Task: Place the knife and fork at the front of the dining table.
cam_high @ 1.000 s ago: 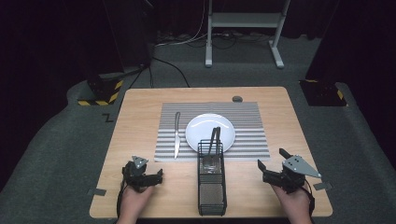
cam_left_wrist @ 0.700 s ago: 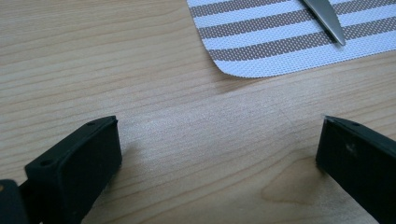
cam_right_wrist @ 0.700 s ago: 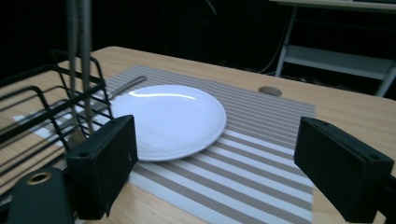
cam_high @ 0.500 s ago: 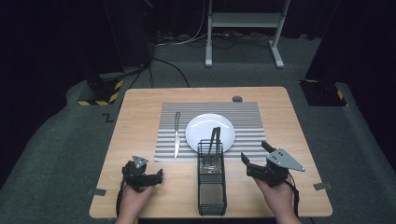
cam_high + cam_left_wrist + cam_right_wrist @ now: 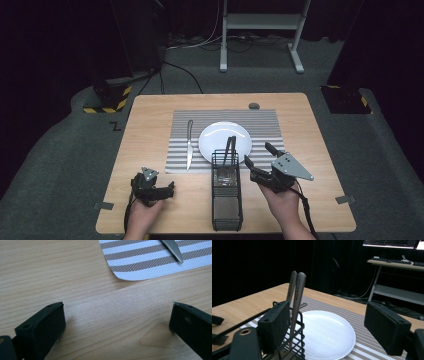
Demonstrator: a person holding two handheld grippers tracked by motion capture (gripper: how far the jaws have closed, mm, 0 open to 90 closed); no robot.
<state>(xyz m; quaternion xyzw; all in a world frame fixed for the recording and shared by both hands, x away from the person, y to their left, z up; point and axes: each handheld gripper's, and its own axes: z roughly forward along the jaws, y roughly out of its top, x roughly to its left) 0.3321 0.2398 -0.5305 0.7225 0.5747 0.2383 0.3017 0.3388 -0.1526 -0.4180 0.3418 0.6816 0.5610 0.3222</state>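
Dark curtains and grey carpet surround a light wooden desk (image 5: 150, 120), with a white metal stand on the floor beyond its far edge. On the desk's middle lies a striped grey-and-white placemat (image 5: 260, 122). A white plate (image 5: 222, 137) sits on the mat, and a knife (image 5: 189, 144) lies on the mat just left of the plate, its blade pointing toward the near edge. A small dark round object (image 5: 254, 105) rests near the far edge, just past the mat.

A black wire caddy (image 5: 226, 200) stands between the plate and the near edge, its far end touching the plate's near rim. Two utensil handles (image 5: 230, 147) stand upright in its far compartment, leaning over the plate; in the right gripper view they rise side by side above the caddy rim.

Near the near-left part of the desk, the left gripper (image 5: 167, 190) rests in the person's left hand (image 5: 142, 217), its jaws spread wide over bare wood beside the mat's near-left corner. The right gripper (image 5: 257, 155), held by the right hand (image 5: 282, 202), hovers just right of the caddy, at the mat's near edge, its jaws wide apart and holding nothing, aimed toward the plate.
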